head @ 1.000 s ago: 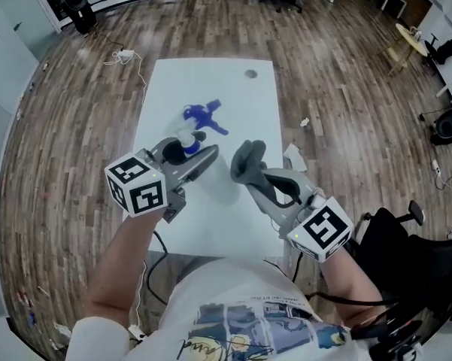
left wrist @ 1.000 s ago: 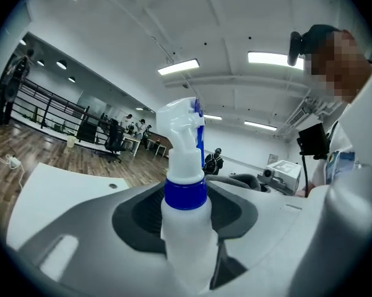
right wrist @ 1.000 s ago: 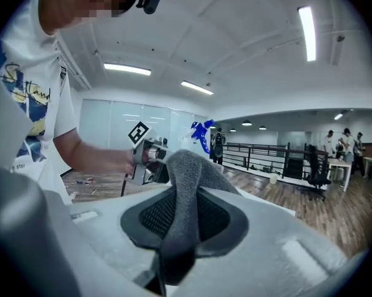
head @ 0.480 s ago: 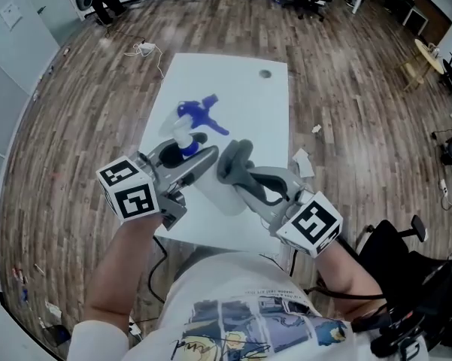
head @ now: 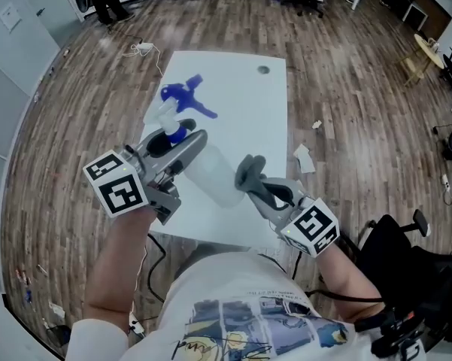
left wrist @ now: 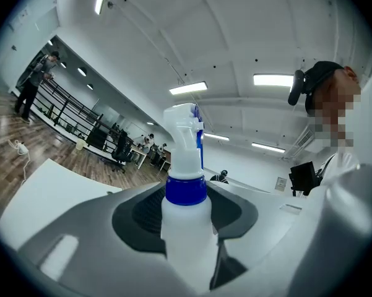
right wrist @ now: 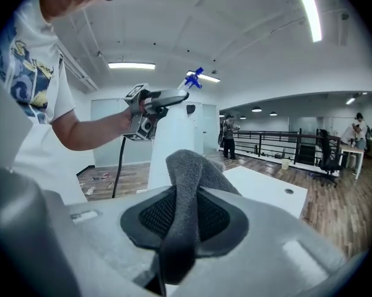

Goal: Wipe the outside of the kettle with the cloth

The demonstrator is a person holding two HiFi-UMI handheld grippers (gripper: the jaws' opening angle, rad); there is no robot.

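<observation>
Left tongs (head: 182,132) are clamped on the neck of a spray bottle (head: 214,177), pads pressing on either side just under its blue collar (left wrist: 186,189). My left gripper view has the bottle standing upright, its white head and blue trigger (head: 182,100) up top. Over to my right tongs (head: 252,183): they are pinched tight on a grey cloth (right wrist: 184,184), which is folded thick between the pads and bulges out past the tips in a rounded hump.

On to the container itself. The bottle's body is milky white plastic, and through that wall I cannot tell whether anything is inside or how full it is. No kettle shows up in any view; this bottle is what I have in hand. The cloth sits close beside the bottle's lower body in the head view, but I cannot tell whether the two touch.

Below both of them lies the white surface (head: 248,111), with a small round hole (head: 264,70) near its far end. Beyond its right edge is the wooden floor (head: 346,89), and a few paper scraps (head: 304,159) lie there just beside the surface.
</observation>
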